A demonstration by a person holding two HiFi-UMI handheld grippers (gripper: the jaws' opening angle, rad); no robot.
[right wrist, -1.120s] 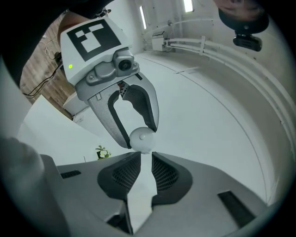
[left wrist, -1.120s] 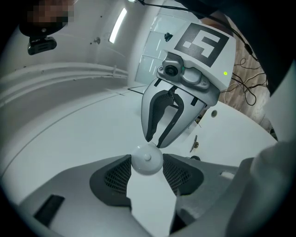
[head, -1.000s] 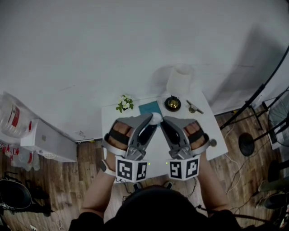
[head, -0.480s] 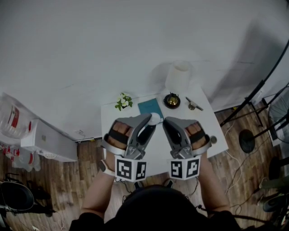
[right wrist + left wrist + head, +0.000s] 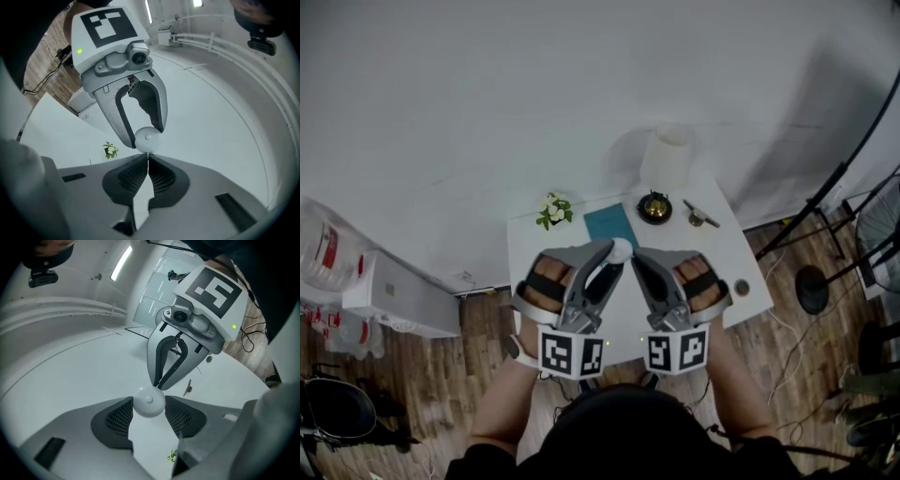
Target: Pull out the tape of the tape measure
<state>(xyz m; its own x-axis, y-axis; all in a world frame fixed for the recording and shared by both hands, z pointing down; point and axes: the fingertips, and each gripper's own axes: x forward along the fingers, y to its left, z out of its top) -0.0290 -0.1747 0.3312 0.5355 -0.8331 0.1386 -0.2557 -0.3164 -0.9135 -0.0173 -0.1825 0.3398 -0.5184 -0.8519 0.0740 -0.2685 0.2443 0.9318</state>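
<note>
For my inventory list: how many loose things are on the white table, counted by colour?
White: 1, the lamp.
Green with white flowers: 1, the small plant.
Teal: 1, the notebook.
Black and gold: 1, the round object.
Grey: 2, the clip-like piece and the small disc.
Total: 6.

Tape measure (image 5: 149,403), round white case: pressed between the pads of left gripper (image 5: 149,405). Right gripper (image 5: 158,383): just beyond the case, jaws just closed together at its far edge, nothing discernible between them.

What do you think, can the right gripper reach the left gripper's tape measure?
Probably yes: the right gripper, jaws just closed, sits at the tape measure that the left gripper clamps; nothing lies between.
</note>
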